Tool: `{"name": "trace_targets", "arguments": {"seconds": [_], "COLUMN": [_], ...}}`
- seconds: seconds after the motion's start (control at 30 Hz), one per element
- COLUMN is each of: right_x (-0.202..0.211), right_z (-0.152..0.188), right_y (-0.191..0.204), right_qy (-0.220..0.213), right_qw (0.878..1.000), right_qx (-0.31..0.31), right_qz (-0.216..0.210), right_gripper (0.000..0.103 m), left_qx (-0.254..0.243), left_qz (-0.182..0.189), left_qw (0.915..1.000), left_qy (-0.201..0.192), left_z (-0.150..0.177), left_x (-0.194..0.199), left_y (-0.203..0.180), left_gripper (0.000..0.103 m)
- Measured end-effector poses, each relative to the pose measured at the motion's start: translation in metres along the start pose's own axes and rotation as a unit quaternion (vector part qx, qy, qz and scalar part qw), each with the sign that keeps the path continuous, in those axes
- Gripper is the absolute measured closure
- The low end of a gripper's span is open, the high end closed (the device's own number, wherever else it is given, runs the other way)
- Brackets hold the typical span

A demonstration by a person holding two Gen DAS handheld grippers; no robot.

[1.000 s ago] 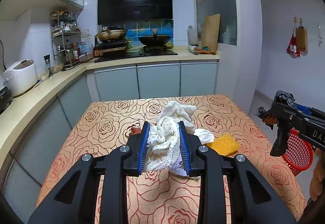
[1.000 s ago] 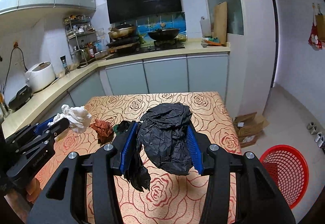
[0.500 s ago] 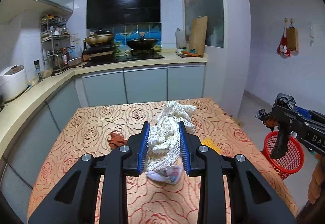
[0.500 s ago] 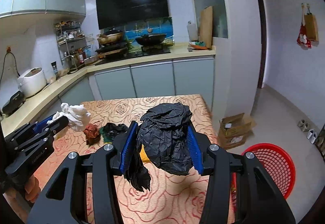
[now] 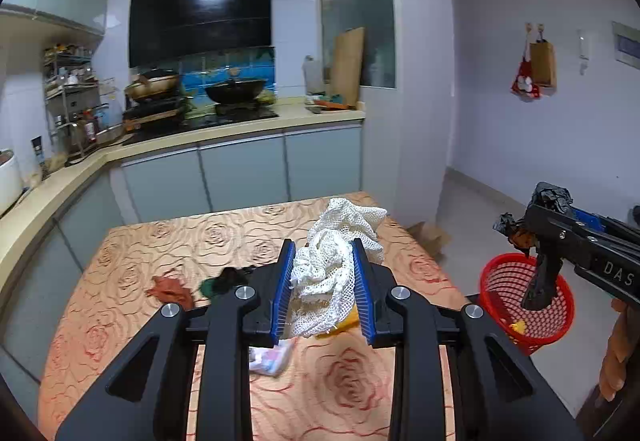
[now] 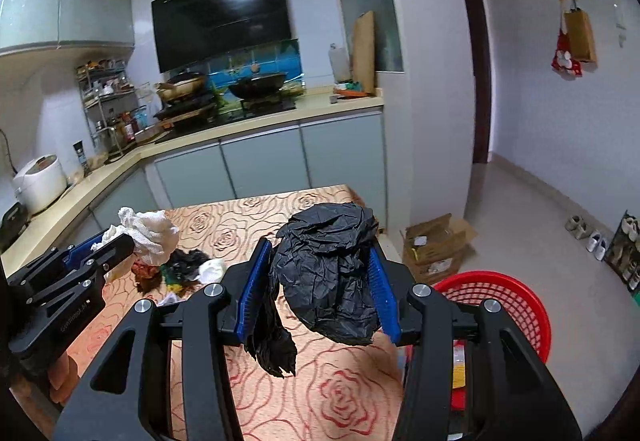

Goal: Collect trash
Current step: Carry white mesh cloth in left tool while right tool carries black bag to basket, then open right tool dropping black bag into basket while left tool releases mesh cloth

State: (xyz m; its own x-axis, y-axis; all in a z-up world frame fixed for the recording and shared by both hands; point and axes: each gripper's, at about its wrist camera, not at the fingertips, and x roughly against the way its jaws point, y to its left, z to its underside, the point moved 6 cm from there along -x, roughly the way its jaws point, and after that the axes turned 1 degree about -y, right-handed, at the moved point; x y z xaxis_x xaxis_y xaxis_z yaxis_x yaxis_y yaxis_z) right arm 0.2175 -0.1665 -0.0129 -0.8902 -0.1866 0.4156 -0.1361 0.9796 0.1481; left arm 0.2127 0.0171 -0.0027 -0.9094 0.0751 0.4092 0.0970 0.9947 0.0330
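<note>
My left gripper [image 5: 323, 287] is shut on a white mesh net [image 5: 334, 261] and holds it above the table [image 5: 132, 321]. My right gripper [image 6: 320, 289] is shut on a crumpled black plastic bag [image 6: 328, 273], held over the table's right edge. A red basket [image 6: 504, 305] stands on the floor right of the table; it also shows in the left wrist view [image 5: 528, 305], under the right gripper [image 5: 540, 225]. On the table lie a brown scrap [image 5: 170, 289], a dark green scrap [image 5: 224, 279], a yellow piece [image 5: 344, 323] and a small wrapper [image 5: 272, 357].
An open cardboard box [image 6: 436, 245] sits on the floor by the wall corner. Kitchen counter [image 6: 256, 129] with stove and pans runs behind the table. A rice cooker [image 6: 40, 181] stands at the left. Shoes [image 6: 592, 237] line the right wall.
Both grippers have risen and swung right with their loads. The red basket has come closer in both views, and the black bag now hangs near its rim.
</note>
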Motion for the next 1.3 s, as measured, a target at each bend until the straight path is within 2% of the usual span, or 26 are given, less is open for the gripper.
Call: {"name": "trace_targets", "arguments": {"seconds": [0.43,0.73,1.03,1.3], "right_x": [0.012,0.018,0.013,-0.004], "right_z": [0.006,0.017,0.038,0.059], "right_y": [-0.061,-0.110,-0.149,-0.174], "right_qy": [-0.004,0.001,0.023,0.055], "right_qw": [0.998,0.993,0.987,0.982], "right_qx": [-0.031,-0.058,-0.076,-0.084], "right_qz": [0.054,0.101,0.140,0.157], "right_gripper": [0.057,0.057,0.057,0.057], "left_qx": [-0.030,-0.039,-0.065,-0.090], "left_qz": [0.064,0.123,0.187,0.208], "left_qw": [0.9974,0.9913,0.9777,0.9680], "left_qy": [0.007,0.028,0.070,0.109], "left_z": [-0.003,0.001,0.013,0.037], "left_x": [-0.020,-0.043,-0.076,-0.103], "left_y": [-0.069,-0.117,-0.182,-0.221], "left_gripper": [0.076,0.076,0.076,0.076]}}
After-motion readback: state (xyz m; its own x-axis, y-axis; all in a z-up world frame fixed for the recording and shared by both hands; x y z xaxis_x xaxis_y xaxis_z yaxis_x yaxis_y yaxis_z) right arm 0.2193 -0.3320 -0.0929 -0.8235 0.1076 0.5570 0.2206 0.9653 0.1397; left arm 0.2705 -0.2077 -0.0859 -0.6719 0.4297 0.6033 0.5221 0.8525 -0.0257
